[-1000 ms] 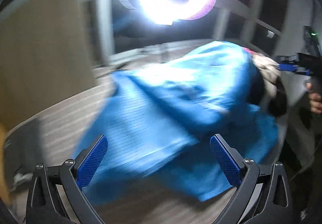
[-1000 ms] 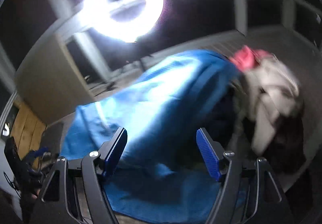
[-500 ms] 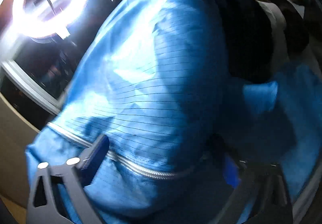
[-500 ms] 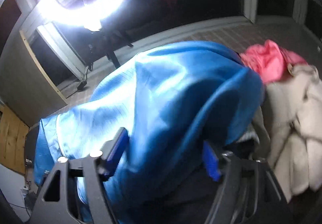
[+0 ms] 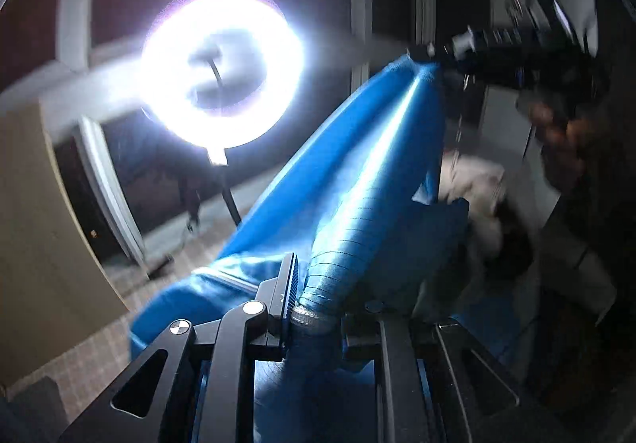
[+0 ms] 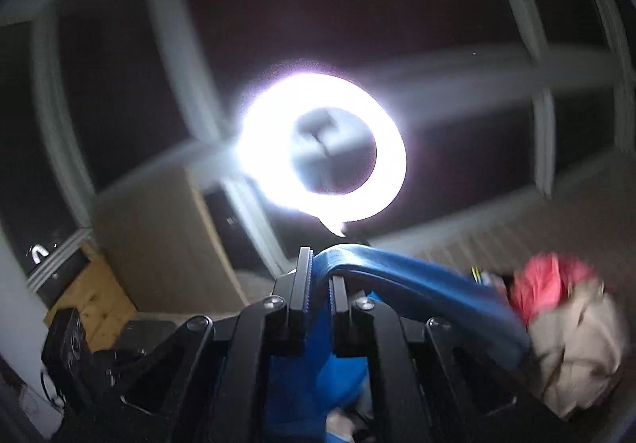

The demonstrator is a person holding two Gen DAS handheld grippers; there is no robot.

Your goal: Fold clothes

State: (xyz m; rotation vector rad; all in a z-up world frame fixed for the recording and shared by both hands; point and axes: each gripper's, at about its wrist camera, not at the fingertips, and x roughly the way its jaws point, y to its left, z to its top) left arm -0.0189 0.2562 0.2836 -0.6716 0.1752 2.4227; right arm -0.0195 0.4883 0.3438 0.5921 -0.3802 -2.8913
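Observation:
A blue garment (image 5: 369, 172) with fine stripes hangs stretched in the air between my two grippers. My left gripper (image 5: 318, 296) has a bunched, zip-edged fold of it between its jaws, which are closing and press on the cloth. In the left wrist view my right gripper (image 5: 437, 61) holds the far upper end. In the right wrist view my right gripper (image 6: 320, 280) pinches a flat edge of the blue garment (image 6: 417, 284), its jaws closing tight on it. Both grippers are lifted above the pile.
A pile of clothes lies to the right, with a pink piece (image 6: 548, 280) on a beige one (image 6: 576, 343). A bright ring light (image 5: 222, 73) on a stand faces me. A wooden cabinet (image 6: 95, 292) stands at the left. The person's hand (image 5: 556, 129) shows blurred.
Both grippers came down over the blue garment, closed on it and rose, lifting it off the pile. The cloth, heaped before, now hangs taut between them.

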